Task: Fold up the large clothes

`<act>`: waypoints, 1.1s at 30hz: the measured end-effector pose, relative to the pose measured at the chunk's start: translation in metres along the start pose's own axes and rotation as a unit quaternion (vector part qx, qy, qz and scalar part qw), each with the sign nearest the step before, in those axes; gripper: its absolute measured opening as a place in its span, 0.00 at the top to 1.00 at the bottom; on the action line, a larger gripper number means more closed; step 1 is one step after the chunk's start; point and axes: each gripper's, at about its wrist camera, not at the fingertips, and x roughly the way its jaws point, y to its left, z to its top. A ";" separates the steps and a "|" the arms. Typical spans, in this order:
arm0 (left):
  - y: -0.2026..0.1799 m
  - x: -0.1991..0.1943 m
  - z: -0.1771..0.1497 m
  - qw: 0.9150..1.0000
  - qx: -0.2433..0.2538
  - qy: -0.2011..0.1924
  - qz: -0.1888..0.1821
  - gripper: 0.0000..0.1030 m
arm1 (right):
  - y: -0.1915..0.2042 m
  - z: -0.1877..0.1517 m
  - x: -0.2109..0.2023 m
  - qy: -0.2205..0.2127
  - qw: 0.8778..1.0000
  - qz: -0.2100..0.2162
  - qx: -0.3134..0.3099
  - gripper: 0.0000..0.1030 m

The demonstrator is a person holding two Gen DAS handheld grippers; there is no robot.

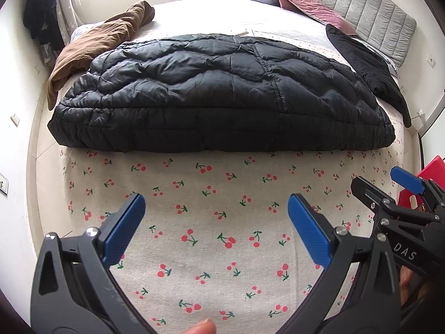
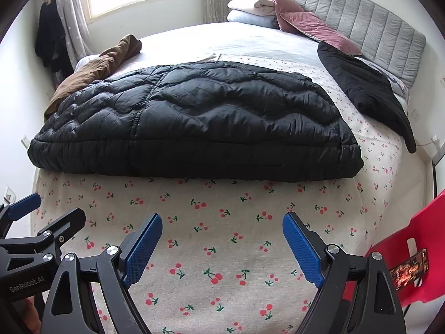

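Both hand-held grippers, left and right, hover wide and empty over the cherry-print sheet. Just beyond them the black puffer coat lies folded across the bed. Next, I'd guess, they reach forward for its near edge.

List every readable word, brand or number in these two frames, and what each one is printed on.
"DAS": on the black body of the right gripper, seen in the left wrist view.
"GenRobot.AI": on the black body of the left gripper, seen in the right wrist view.
Phone on the red chair: its screen shows a picture, too small to read any text.
No other text is visible.
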 end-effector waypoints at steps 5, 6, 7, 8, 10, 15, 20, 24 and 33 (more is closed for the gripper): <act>0.001 -0.001 0.000 1.000 0.000 -0.002 -0.001 0.01 | 0.001 -0.001 -0.001 0.000 1.000 0.001 -0.002 0.13; 0.001 -0.001 0.000 1.000 -0.001 -0.002 -0.001 0.01 | 0.001 -0.001 -0.001 0.000 1.000 0.001 -0.002 0.13; 0.001 -0.001 0.000 1.000 -0.001 -0.002 -0.001 0.01 | 0.001 -0.001 -0.001 0.000 1.000 0.001 -0.003 0.13; 0.002 -0.001 0.000 1.000 -0.002 -0.002 -0.001 0.01 | 0.001 -0.001 -0.001 -0.001 1.000 0.001 -0.003 0.13; 0.002 -0.002 0.000 1.000 -0.002 -0.002 -0.001 0.01 | 0.001 -0.001 -0.002 -0.001 1.000 0.001 -0.003 0.13; 0.003 -0.002 0.000 1.000 -0.002 -0.001 0.000 0.01 | -0.001 -0.001 -0.001 0.000 1.000 0.003 -0.002 0.13; 0.003 -0.001 0.000 1.000 -0.002 -0.001 0.001 0.01 | 0.000 -0.002 0.000 0.003 1.000 0.006 -0.002 0.13; 0.003 0.000 0.000 1.000 -0.001 0.001 0.001 0.01 | 0.000 -0.002 0.001 0.005 1.000 0.007 -0.003 0.13; 0.003 0.000 -0.001 1.000 0.000 0.002 0.001 0.01 | 0.001 -0.003 0.003 0.007 1.000 0.008 -0.003 0.13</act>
